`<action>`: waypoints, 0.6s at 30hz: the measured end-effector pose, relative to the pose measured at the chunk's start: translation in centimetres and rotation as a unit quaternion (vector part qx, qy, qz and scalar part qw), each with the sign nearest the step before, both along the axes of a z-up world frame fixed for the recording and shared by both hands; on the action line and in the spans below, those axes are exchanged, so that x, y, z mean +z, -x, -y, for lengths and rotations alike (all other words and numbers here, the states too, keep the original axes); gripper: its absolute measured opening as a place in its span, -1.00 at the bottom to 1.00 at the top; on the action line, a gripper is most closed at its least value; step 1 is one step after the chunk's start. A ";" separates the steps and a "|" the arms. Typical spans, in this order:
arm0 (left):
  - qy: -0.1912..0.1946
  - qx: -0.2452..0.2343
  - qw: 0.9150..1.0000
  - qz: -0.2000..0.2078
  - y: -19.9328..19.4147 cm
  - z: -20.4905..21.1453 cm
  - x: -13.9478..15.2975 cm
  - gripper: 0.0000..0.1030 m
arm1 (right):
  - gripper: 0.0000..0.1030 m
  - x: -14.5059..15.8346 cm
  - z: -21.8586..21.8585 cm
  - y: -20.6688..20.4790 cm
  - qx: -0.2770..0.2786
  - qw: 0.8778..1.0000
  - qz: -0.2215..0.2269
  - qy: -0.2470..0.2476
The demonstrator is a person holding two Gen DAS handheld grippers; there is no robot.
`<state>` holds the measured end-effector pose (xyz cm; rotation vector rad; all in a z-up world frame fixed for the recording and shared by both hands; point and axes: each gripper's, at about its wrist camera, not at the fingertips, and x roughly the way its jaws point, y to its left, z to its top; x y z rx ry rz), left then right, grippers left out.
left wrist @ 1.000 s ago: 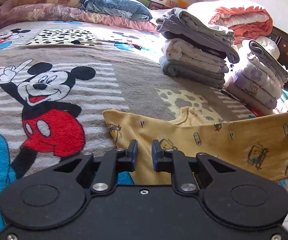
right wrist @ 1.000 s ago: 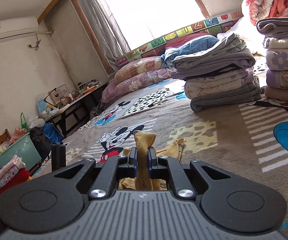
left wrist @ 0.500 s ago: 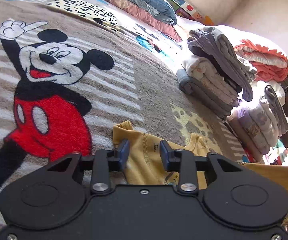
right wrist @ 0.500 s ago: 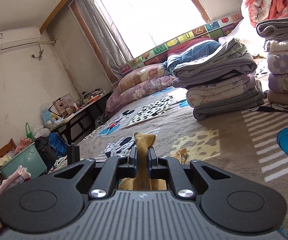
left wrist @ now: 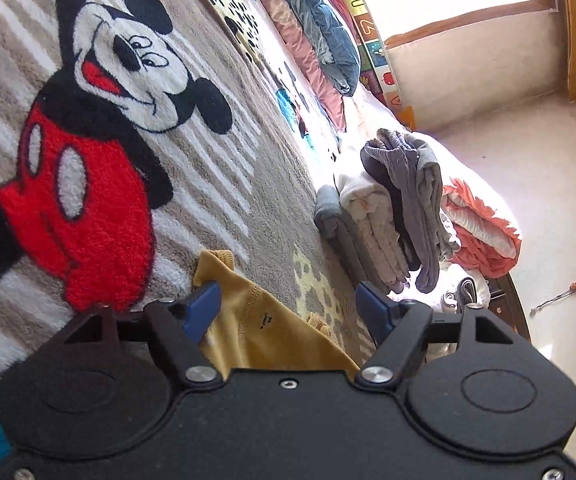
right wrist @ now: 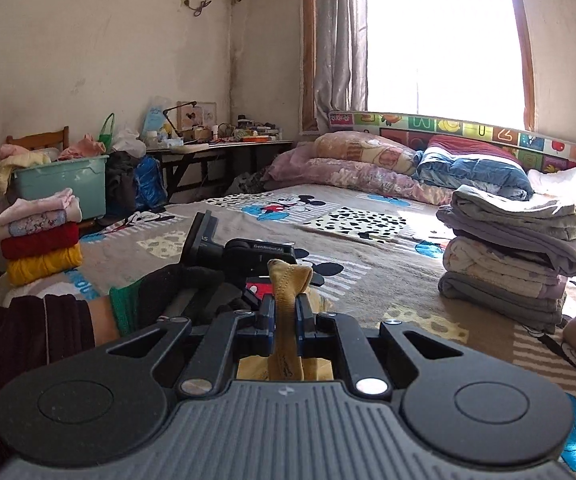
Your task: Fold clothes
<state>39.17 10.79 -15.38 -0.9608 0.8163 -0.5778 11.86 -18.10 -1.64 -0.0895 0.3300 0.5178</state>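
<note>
Spread wide were the jaws of the left gripper (left wrist: 288,300), with a cuff of the yellow garment (left wrist: 272,332) lying between them on the Mickey Mouse blanket (left wrist: 208,184). A bunched fold of that garment (right wrist: 286,320) was clamped by the right gripper (right wrist: 286,318).

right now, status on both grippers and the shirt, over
Left gripper open, jaws straddling the yellow shirt. Right gripper shut on a bunched fold of it. Shirt on Mickey Mouse blanket; folded stack stands apart.

Two claws — left claw (left wrist: 288,306), right claw (right wrist: 285,312) — one yellow garment (left wrist: 272,328).
</note>
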 end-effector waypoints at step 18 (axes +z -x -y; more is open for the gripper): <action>0.006 -0.007 1.000 0.003 -0.2 -0.1 -0.3 0.49 | -0.77 -6.5 -9.1 4.7 0.121 0.974 -0.025 0.190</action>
